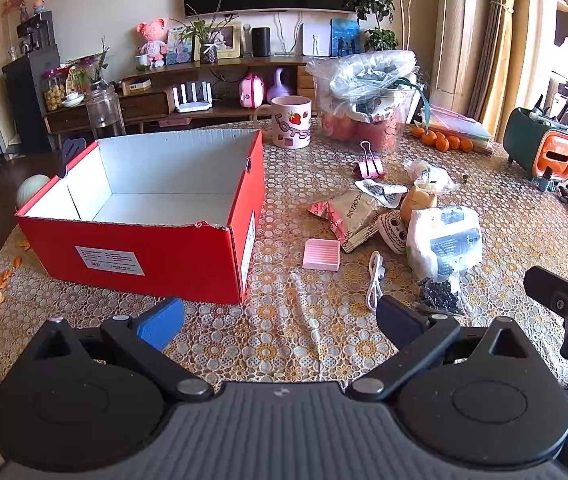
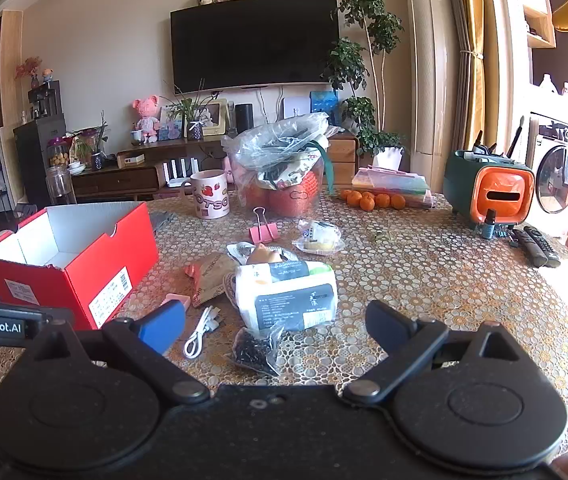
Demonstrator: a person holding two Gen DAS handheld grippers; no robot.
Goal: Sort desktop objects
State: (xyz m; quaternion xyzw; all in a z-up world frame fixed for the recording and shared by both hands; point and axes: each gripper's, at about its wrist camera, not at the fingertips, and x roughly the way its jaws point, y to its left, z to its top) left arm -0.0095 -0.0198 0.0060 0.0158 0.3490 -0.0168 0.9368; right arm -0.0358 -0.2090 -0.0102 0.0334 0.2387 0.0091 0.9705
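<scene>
An empty red box with a white inside stands on the left of the lace-covered table. Right of it lies a loose heap: a white packet, snack wrappers, a pink square tile, a white cable, a small bag of black bits and a pink binder clip. My left gripper hovers open over bare cloth near the box's front corner. My right gripper is open, with the bag of black bits below its gap.
A strawberry mug, a plastic-covered bowl of fruit, several oranges, a green and orange desk organiser and two remotes stand farther back and right. Orange peel lies by the left table edge.
</scene>
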